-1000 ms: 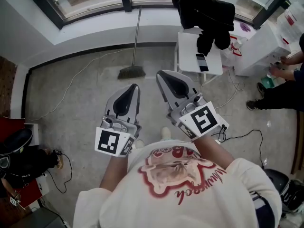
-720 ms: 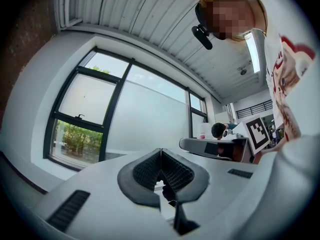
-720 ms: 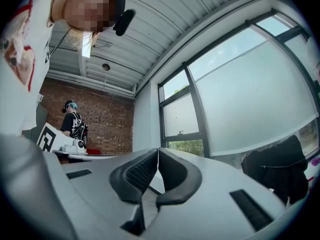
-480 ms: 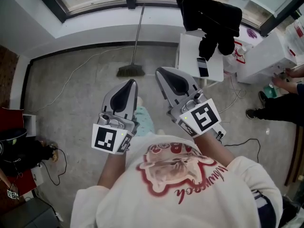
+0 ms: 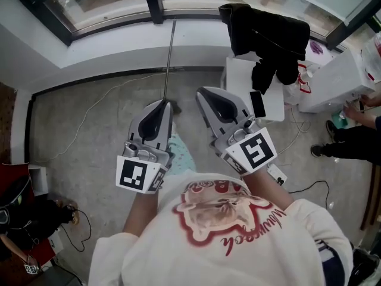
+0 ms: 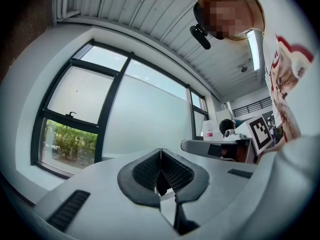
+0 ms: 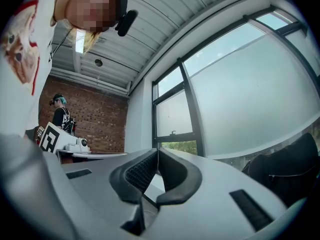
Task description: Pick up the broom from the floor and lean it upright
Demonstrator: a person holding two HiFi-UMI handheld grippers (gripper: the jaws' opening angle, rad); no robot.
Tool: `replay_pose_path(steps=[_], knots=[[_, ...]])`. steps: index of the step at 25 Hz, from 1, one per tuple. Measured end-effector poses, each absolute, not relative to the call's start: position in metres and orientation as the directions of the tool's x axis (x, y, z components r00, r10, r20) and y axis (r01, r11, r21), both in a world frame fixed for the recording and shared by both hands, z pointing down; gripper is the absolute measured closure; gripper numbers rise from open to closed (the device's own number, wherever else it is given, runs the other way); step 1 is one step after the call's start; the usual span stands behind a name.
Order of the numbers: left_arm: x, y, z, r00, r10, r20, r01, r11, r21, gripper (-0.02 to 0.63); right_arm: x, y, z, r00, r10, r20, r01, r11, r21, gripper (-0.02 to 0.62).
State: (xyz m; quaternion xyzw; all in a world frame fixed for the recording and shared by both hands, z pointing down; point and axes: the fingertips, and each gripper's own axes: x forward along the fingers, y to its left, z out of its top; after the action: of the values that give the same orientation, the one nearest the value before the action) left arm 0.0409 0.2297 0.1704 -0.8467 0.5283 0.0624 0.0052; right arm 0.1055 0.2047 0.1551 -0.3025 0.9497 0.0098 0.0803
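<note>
1. Standing on the floor against the wall below the window, the broom has its head mostly hidden behind the left gripper.
2. Left gripper: jaws pressed together, nothing held.
3. Right gripper: jaws likewise closed, empty, apart from the broom.

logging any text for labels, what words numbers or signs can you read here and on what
Nothing here reads clearly.
Red cursive word on the shirt, under its picture: upside down and too blurred to read.
Black-and-white square markers on the left gripper and right gripper: patterns only, no letters or numbers.
Red print on the white bag beside the table: too small to read.
</note>
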Motion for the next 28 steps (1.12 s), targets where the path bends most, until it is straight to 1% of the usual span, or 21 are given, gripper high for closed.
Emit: replay_pose_path(steps=[9, 14, 17, 20, 24, 28], knots=[[-0.061, 0.030, 0.176, 0.494, -0.867, -0.065, -0.867, -0.497, 0.032, 0.584, 0.010, -0.002, 0.157, -0.744, -0.645, -0.173, -0.649, 0.760, -0.046, 0.571], [-0.116, -0.069, 0.177, 0.499, -0.866, -0.047, -0.865, -0.500, 0.046, 0.584, -0.035, -0.104, 0.150, -0.702, -0.689, -0.179, -0.690, 0.721, -0.069, 0.571], [-0.137, -0.107, 0.179, 0.496, -0.867, -0.052, -0.866, -0.498, 0.047, 0.584, -0.046, -0.142, 0.149, -0.681, -0.710, -0.180, -0.712, 0.699, -0.064, 0.571], [-0.150, -0.128, 0.188, 0.490, -0.871, -0.046, -0.867, -0.492, 0.081, 0.584, -0.051, -0.162, 0.163, -0.668, -0.731, -0.140, -0.730, 0.680, -0.070, 0.571], [-0.154, -0.150, 0.209, 0.485, -0.874, -0.033, -0.866, -0.485, 0.121, 0.584, -0.057, -0.185, 0.192, -0.674, -0.734, -0.091, -0.727, 0.680, -0.100, 0.571], [-0.151, -0.170, 0.225, 0.478, -0.878, -0.007, -0.868, -0.474, 0.144, 0.584, -0.065, -0.208, 0.207, -0.687, -0.722, -0.082, -0.711, 0.691, -0.129, 0.571]])
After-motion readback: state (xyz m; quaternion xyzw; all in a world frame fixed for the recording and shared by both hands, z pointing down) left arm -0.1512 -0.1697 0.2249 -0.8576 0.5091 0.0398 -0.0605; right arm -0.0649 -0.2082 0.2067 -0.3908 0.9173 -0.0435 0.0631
